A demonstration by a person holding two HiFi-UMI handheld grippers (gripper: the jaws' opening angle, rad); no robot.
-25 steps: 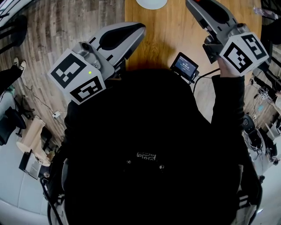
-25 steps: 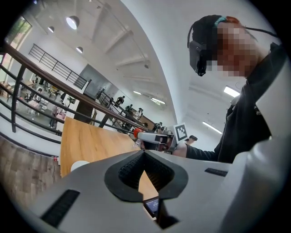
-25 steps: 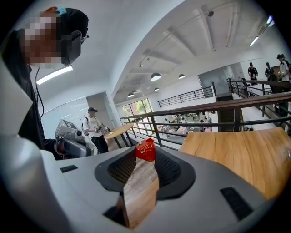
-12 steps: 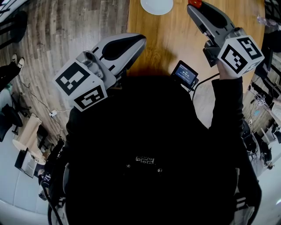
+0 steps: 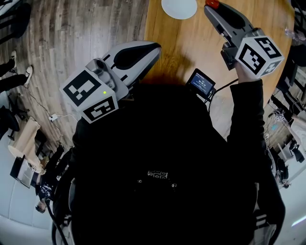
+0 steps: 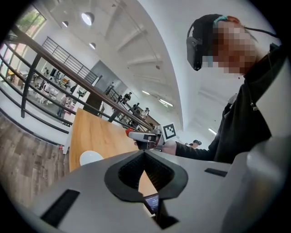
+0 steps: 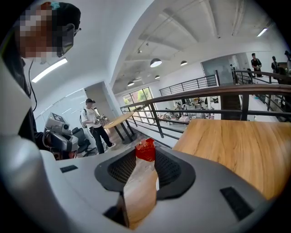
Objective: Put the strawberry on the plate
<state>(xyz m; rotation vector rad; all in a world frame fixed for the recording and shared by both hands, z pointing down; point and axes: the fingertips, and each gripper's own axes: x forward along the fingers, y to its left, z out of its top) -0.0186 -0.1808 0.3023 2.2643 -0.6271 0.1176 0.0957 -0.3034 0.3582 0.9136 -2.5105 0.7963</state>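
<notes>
Landmark: long light-brown wooden table (image 6: 93,132).
- Left gripper (image 6: 144,153), grey with black ribbed pads: over the table's near end, jaw tips met, nothing between them.
- Round white plate (image 6: 90,157): on the table, left of those tips.
- Right gripper (image 6: 131,133), grey, with a square-marker cube: above the table, farther off. At its tip is a small red strawberry (image 6: 129,131), apparently.
- Small dark screen (image 6: 152,203): at the table's near end.

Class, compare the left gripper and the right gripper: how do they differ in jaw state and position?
The left gripper's jaws meet at the tips with nothing between them; the right gripper's jaws clamp the strawberry. In the head view the left gripper sits by the table's near corner, while the right gripper reaches farther, its tip beside the plate. Both are grey and carry a marker cube.
</notes>
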